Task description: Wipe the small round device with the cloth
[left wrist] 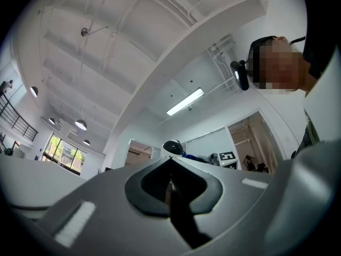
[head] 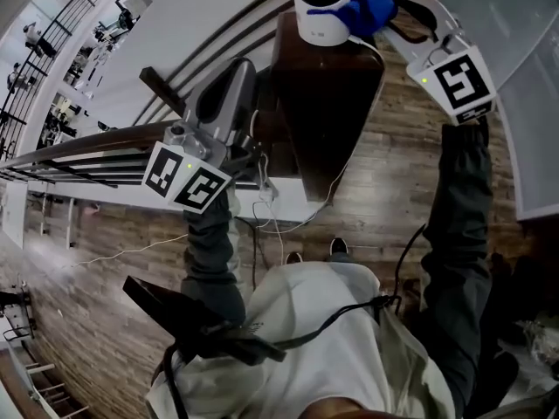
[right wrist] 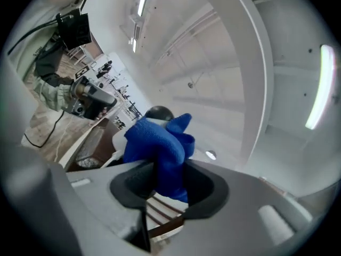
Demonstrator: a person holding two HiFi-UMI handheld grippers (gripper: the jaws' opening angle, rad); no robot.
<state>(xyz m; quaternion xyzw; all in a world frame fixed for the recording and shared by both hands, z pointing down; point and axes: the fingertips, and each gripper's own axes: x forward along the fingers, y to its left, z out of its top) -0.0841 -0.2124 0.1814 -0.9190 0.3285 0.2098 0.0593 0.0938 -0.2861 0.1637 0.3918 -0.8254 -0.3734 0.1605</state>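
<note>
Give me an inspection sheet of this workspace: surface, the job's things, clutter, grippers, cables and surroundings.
Surface: dark brown wooden table, mostly bare.
Job's things: small round white device with a black dome stands at the table's far end. The bunched blue cloth is right beside it; contact cannot be told.
Clutter: nothing seen.
Grippers: right gripper has its jaws shut on the blue cloth. Left gripper has its jaws together with nothing between them, away from the device.
Cables: thin white cable runs from the device along the table edge to the floor.
Surroundings: wood-plank floor, railing at left.
</note>
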